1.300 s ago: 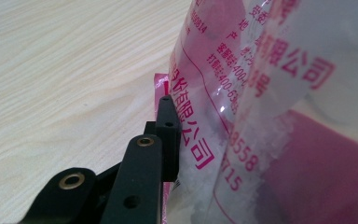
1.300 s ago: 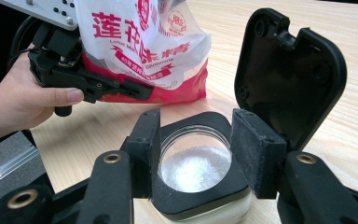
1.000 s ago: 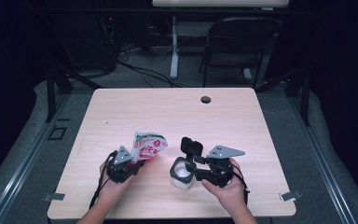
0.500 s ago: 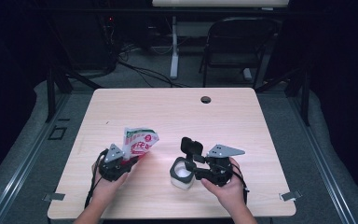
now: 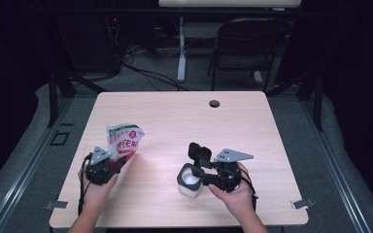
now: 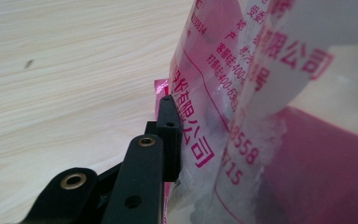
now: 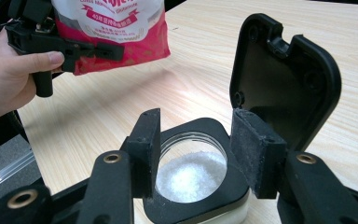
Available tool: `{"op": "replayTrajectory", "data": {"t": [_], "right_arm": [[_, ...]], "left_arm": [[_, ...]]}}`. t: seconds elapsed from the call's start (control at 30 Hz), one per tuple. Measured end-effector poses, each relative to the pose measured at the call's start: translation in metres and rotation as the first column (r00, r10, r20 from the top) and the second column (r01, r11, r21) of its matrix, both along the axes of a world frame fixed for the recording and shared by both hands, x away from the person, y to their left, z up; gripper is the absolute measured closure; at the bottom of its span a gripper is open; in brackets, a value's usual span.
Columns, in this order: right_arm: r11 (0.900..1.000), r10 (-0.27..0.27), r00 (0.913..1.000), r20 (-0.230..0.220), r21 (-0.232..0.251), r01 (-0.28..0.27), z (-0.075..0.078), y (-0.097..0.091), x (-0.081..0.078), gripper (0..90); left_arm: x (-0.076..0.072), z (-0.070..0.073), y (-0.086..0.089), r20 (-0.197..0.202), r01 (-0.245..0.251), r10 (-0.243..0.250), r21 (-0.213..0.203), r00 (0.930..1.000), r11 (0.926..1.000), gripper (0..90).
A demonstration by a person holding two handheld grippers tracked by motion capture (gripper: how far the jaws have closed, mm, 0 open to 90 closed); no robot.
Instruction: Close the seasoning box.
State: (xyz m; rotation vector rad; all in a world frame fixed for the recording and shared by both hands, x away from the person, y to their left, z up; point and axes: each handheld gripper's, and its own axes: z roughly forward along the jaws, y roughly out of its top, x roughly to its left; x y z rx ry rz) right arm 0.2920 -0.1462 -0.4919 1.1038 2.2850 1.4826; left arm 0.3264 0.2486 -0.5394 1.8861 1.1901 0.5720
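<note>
Your left gripper fingers clench the salt bag, upright; your right gripper fingers clasp the open-lidded salt container. Pouring appears done; next, close the lid.

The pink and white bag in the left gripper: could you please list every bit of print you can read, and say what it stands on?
"有限公司" in pink, on the clear back of the bag held by the left gripper.
"400-", the start of a number in a small line on the same back.
"8558" and "715", partial digits lower down on it.
The other small pink lines there, and the front label in the high and right gripper views, are too blurred to read.
</note>
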Motion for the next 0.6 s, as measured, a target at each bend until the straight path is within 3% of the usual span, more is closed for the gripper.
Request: {"op": "replayTrajectory", "data": {"t": [0.3, 0.6], "right_arm": [[1.0, -0.001, 1.0, 0.0, 0.003, 0.001, 0.0, 0.001, 0.0, 53.1], [1.0, -0.002, 1.0, 0.0, 0.0, 0.002, 0.0, 0.001, 0.0, 53.1]], "left_arm": [[0.004, -0.003, 0.023, -0.018, -0.099, 0.098, -0.023, 0.995, 0.9949, 76.0], [0.007, -0.008, 0.025, -0.025, -0.128, 0.129, 0.028, 0.9913, 0.9913, 75.9]]}}
